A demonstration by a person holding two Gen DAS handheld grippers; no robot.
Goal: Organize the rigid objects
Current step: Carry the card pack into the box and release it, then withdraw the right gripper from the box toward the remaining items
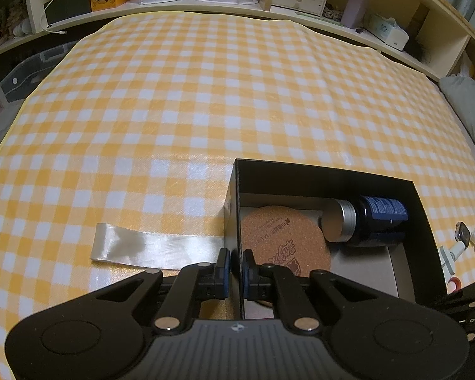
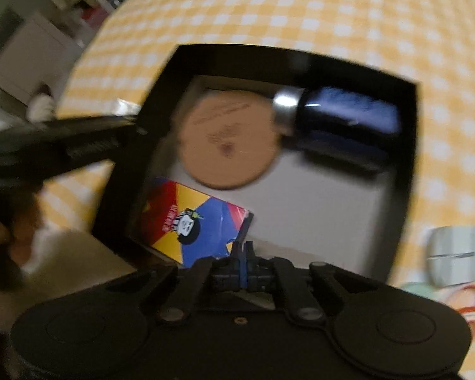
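Black cardboard box (image 1: pixel 422 209) holds round cork coaster (image 1: pixel 281 240), dark blue jar (image 1: pixel 383 221), colourful card (image 2: pixel 193 224). Left claw (image 1: pixel 236 264) clamps the box's 9 o'clock wall; right claw (image 2: pixel 243 261) clenched, empty. Small items at 3 o'clock remain outside.

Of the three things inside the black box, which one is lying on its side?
The dark bottle with silver cap; the cork coaster and colourful card lie flat.

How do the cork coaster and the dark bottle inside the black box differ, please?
The cork coaster is a thin tan disc lying flat; the dark bottle is a bulky cylinder lying on its side. The coaster is matte with a printed design; the bottle is glossy, with a blue label and silver cap. Both rest on the floor of the black box.
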